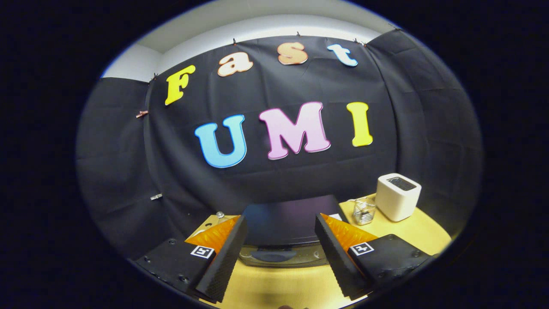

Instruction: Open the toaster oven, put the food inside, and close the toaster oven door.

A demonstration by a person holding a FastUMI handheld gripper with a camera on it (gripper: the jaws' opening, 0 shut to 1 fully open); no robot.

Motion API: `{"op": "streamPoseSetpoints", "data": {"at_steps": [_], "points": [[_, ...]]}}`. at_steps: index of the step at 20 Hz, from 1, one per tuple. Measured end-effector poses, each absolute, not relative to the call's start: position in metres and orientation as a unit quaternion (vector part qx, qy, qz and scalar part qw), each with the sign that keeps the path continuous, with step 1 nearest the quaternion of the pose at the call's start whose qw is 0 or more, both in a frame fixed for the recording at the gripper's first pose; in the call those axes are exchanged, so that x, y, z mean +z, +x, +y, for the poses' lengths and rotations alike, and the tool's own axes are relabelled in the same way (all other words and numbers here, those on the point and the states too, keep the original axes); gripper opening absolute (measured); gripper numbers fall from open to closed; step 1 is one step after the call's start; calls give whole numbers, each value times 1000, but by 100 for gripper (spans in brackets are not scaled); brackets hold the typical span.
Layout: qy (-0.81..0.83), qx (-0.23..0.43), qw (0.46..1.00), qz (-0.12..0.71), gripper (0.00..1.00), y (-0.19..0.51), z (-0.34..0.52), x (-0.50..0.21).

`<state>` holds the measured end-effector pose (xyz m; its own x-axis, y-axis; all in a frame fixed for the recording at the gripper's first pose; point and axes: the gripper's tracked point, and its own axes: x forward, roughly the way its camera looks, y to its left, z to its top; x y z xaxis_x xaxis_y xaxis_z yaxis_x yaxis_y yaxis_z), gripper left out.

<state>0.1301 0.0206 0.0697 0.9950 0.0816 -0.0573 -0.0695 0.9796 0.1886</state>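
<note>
A dark toaster oven (pixel 286 216) stands on the yellow table (pixel 279 287), just ahead of my fingers. I look down on its flat top; its front with the glass door (pixel 274 255) shows between the fingers, low down, and the door looks closed. My gripper (pixel 281 253) is open, its two fingers spread wide to either side of the oven's front, touching nothing. I cannot make out the food.
A white box-shaped appliance (pixel 398 195) stands on the table to the right of the oven. A small clear glass container (pixel 364 211) sits between it and the oven. A black cloth wall closes the booth behind the table.
</note>
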Motion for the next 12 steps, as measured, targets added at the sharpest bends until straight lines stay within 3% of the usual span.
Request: {"op": "streamPoseSetpoints", "data": {"at_steps": [12], "points": [[56, -62, 996, 11, 98, 42, -89, 82]]}}
